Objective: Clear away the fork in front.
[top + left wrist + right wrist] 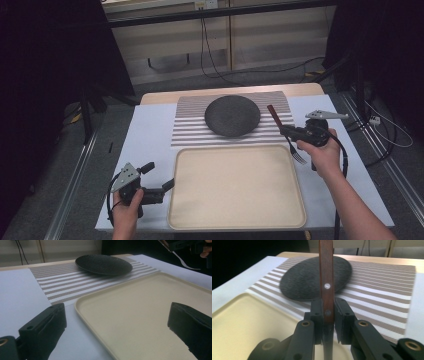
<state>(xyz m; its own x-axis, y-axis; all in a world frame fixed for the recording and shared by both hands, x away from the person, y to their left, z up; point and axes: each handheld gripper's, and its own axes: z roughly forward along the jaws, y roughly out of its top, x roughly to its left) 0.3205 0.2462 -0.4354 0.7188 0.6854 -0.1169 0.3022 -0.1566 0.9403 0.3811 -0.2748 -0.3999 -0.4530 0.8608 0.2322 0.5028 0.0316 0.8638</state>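
- We see the right gripper (289,131) at the right of the high view, its jaws closed tight on the wooden-handled metal fork (286,133).
- In the right gripper view the fork's brown handle (326,277), with its pale rivet, rises straight up the middle of the frame, pinched between the two black pads (342,312) low on its length.
- In the high view the handle points toward the upper left of the gripper and the tines (298,157) hang toward the lower right, just beside the person's right hand (320,152); the fork seems clear of the table, though the angle leaves us unsure.
- The fork sits over the right edge of the striped grey-and-white placemat (190,125), just right of the round, dark, textured plate (232,115) that rests on that mat.
- The left gripper (160,178) lies at the lower left of the high view; its jaws stand wide apart and hold nothing.
- In the left gripper view those jaws straddle the near left rim of the large, cream-coloured rectangular plastic tray (140,322).
- The tray lies in the lower centre of the high view, on the white table cover (145,145).
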